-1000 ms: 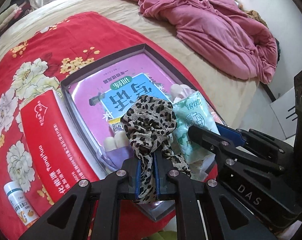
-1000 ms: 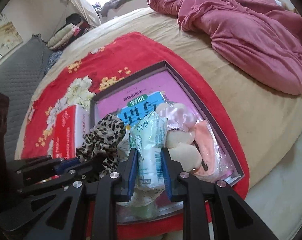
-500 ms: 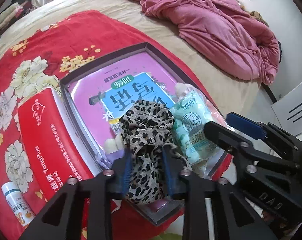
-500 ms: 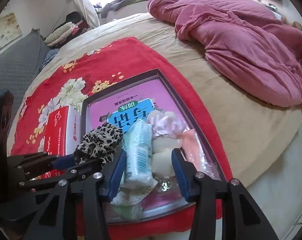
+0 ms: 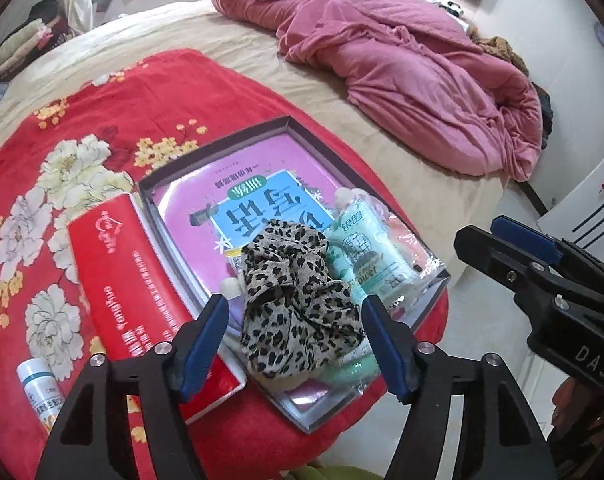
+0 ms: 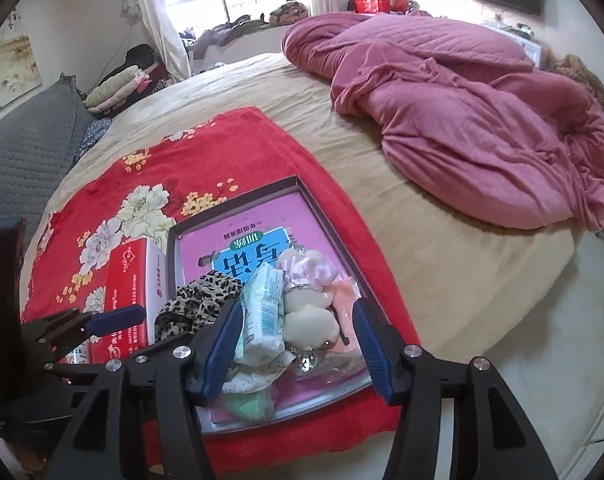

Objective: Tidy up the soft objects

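Observation:
A leopard-print cloth [image 5: 298, 304] lies in the grey box [image 5: 222, 140] on a pink book, next to a mint tissue pack [image 5: 365, 248]. My left gripper [image 5: 294, 344] is open, fingers either side of the cloth, a little above it. In the right wrist view the tissue pack [image 6: 262, 312], a cream plush toy [image 6: 309, 316] and a pink scrunchie [image 6: 309, 268] sit in the box [image 6: 325, 224]. My right gripper [image 6: 292, 344] is open and empty above them. The leopard cloth [image 6: 198, 300] lies to their left.
A red tissue box [image 5: 130, 280] lies left of the grey box on a red floral blanket [image 5: 102, 120]. A small white bottle [image 5: 38, 388] lies at the near left. A crumpled pink duvet [image 5: 413, 60] fills the far bed. The bed edge and floor [image 6: 521, 360] are at right.
Both grippers opened and let go: the left released the leopard cloth, the right released the tissue pack. Both items now rest in the box and the grippers have drawn back.

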The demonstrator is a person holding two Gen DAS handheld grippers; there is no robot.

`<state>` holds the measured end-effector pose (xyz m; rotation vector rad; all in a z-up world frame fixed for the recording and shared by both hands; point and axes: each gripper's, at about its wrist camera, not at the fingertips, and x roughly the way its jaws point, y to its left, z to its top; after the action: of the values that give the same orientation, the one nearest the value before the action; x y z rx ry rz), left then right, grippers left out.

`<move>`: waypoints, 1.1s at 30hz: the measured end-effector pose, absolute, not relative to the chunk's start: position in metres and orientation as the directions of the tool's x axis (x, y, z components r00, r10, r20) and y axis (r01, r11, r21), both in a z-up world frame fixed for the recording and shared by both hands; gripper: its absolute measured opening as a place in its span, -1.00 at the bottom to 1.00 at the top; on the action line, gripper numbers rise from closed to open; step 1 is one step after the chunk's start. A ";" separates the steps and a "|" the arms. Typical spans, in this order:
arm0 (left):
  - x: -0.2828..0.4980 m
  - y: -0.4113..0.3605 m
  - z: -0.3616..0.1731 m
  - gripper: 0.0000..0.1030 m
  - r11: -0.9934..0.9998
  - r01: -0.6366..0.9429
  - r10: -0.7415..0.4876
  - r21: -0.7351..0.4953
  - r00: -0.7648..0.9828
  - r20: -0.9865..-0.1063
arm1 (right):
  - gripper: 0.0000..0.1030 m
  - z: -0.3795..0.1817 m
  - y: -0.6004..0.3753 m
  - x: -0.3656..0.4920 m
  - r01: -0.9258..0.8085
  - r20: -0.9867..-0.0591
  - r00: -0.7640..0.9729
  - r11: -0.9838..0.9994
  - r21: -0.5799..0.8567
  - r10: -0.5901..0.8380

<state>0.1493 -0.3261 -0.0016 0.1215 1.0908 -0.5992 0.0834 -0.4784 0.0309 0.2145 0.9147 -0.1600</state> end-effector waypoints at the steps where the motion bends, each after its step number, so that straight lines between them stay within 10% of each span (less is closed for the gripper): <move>1: 0.146 -0.322 0.002 0.43 0.838 0.512 -0.397 -0.191 0.331 -0.856 | 0.12 0.035 -0.477 0.080 0.236 -0.795 0.605 0.966 0.110 -0.057; 33: 0.025 -0.201 0.049 0.49 0.898 0.424 -0.336 -0.119 0.486 -0.807 | 0.43 0.060 -0.374 -0.023 0.286 -0.810 0.576 0.956 0.073 -0.110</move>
<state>0.0252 -0.2011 0.0493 0.1007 0.9580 -0.4632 -0.0231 -0.3735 0.0600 0.2049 0.9303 -0.2333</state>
